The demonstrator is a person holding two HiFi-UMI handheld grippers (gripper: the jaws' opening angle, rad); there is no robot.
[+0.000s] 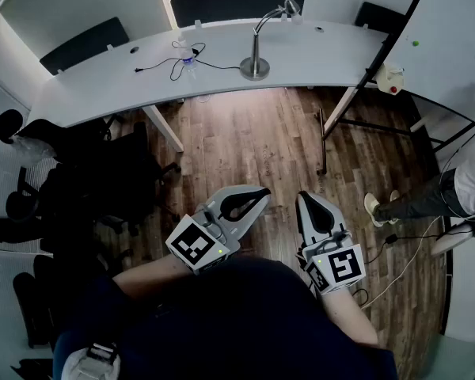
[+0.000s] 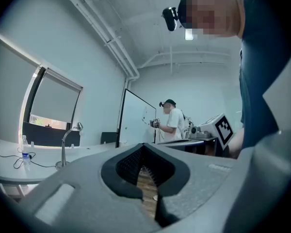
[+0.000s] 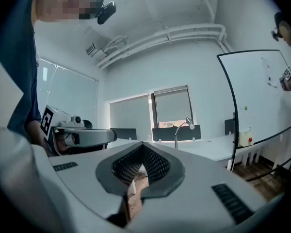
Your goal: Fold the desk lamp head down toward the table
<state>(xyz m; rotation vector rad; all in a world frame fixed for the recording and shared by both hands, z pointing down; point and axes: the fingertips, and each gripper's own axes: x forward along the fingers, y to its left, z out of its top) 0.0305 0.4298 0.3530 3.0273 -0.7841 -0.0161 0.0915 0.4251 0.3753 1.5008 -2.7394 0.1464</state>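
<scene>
Curving across 12 o'clock, white bench (image 1: pixel 103 77) carries desk lamp (image 1: pixel 255 67), head up, neck arched toward 1 o'clock. Left hand-held gripper (image 1: pixel 261 191) approx 6 o'clock, jaws together, nothing btwn. Right hand-held gripper (image 1: pixel 303 198) just beside it, also closed, empty. Both well apart from lamp.

**A:** ok so where's everything sitting?

**B:** the desk lamp (image 1: pixel 255 68) is on the curved table (image 1: pixel 103 85) way at the far side, a bit right of middle. There's a cable (image 1: pixel 178 66) lying on the table just left of its base.

**A:** and around it?

**B:** one chair (image 1: pixel 229 5) is right behind the lamp, and a second chair (image 1: pixel 83 44) is behind the table's left end. The whiteboard (image 1: pixel 451 38) is off to the right with a person (image 1: pixel 427 196) near it. Office chairs (image 1: pixel 87 172) are bunched on the left. The left gripper (image 1: pixel 261 191) and right gripper (image 1: pixel 304 199) sit side by side close in, with open floor (image 1: pixel 253 141) between them and the table.
</scene>
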